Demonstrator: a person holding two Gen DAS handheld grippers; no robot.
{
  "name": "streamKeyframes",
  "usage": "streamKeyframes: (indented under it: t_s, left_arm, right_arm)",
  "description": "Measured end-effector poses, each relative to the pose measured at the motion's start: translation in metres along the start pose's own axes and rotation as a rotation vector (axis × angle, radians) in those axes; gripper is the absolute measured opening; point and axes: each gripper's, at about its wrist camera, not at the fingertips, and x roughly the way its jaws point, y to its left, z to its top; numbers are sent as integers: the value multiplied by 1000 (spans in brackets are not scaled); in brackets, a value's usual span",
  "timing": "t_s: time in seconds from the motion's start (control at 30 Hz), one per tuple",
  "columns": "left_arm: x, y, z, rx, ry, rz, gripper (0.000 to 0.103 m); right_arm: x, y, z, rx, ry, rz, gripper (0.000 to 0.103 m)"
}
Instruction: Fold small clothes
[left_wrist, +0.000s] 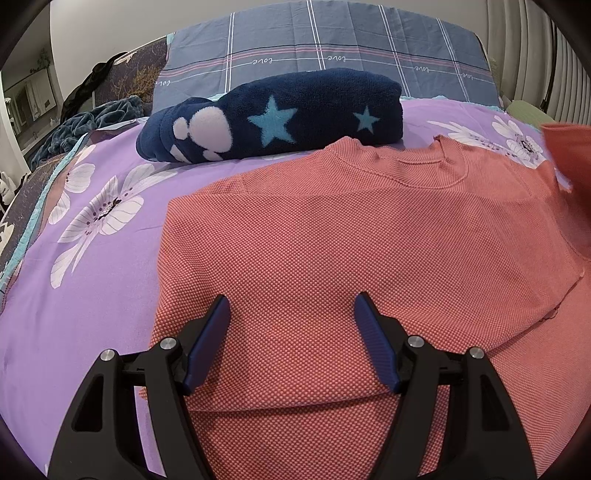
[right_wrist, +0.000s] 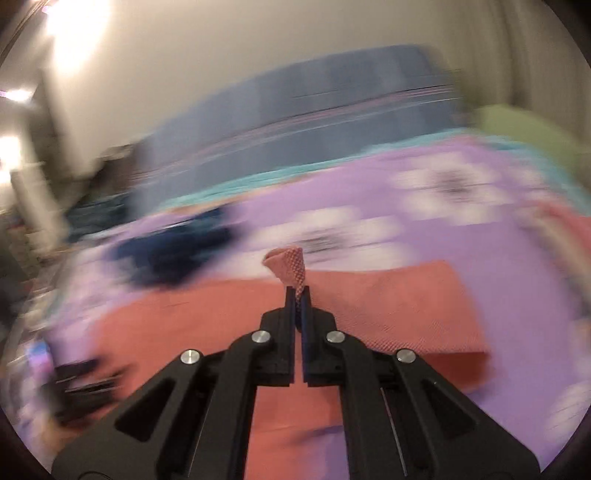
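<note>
1. A coral-red knit sweater (left_wrist: 332, 236) lies flat on a bed, chest up, its round collar at 12 o'clock in the left wrist view. This is the garment being folded.
2. The left gripper (left_wrist: 291, 314) hovers low over the sweater's lower body, its blue-padded jaws spread wide and grasping nothing. It probably waits there to steady the cloth.
3. The right gripper (right_wrist: 297, 295) is clenched on a pinch of the sweater's fabric, likely a sleeve end, which pokes up past its fingertips as a small curled flap. The surroundings are blurred.
4. The sweater's weave is pebbled and waffle-like, and looks soft and floppy.
5. At 11 o'clock behind the collar sits a folded navy fleece garment (left_wrist: 273, 118), plush, with pale blue stars.
6. The bedsheet (left_wrist: 92, 258) is smooth lilac printed with white flowers.
</note>
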Motion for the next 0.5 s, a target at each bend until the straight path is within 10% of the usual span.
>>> streamKeyframes:
  t_s: [0.3, 0.5]
  left_arm:
    - [0, 4, 0, -20, 1, -37, 74]
    - [-9, 9, 0, -44, -30, -98, 75]
  right_arm:
    - [62, 38, -73, -73, 242, 45, 4]
    - [58, 24, -83, -24, 227, 78, 6]
